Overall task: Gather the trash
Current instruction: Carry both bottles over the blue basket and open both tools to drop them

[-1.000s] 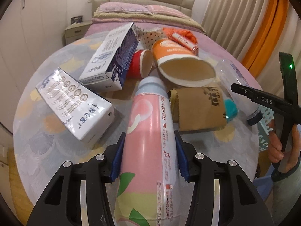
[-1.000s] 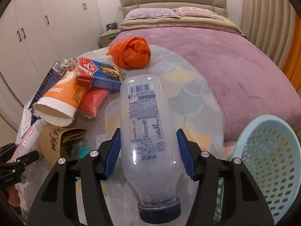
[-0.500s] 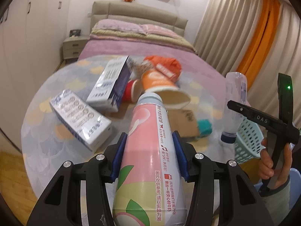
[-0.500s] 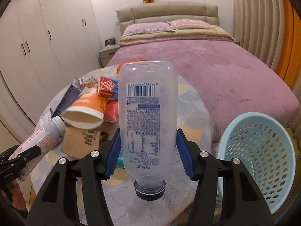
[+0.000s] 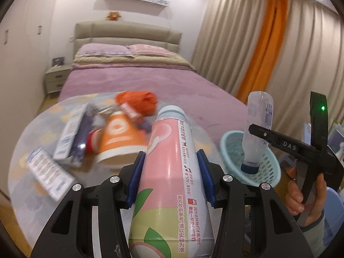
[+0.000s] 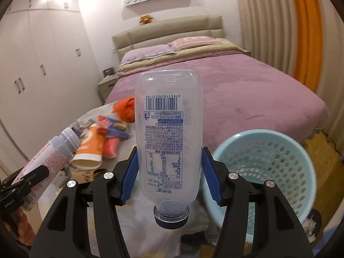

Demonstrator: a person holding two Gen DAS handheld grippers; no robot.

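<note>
My left gripper (image 5: 171, 172) is shut on a tall pink bottle (image 5: 172, 172) with a pale cap, held up off the round table (image 5: 25, 146). My right gripper (image 6: 168, 171) is shut on a clear plastic bottle (image 6: 168, 133), neck down with its dark cap towards me. In the left wrist view that clear bottle (image 5: 257, 129) hangs over the light blue basket (image 5: 228, 148). In the right wrist view the basket (image 6: 262, 167) stands low at the right, beside the bottle. The pink bottle (image 6: 47, 152) shows at the left there.
On the table lie an orange paper cup (image 5: 118, 137), white cartons (image 5: 48, 174), a red cup (image 5: 92, 142) and an orange bag (image 5: 137, 102). A purple bed (image 5: 137, 81) stands behind the table; curtains hang at the right. A person's hand (image 5: 301, 193) holds the right gripper.
Both grippers rose off the table with their bottles. The clear bottle swung right, from over the table to over the basket. The table and trash now sit lower and farther off.
</note>
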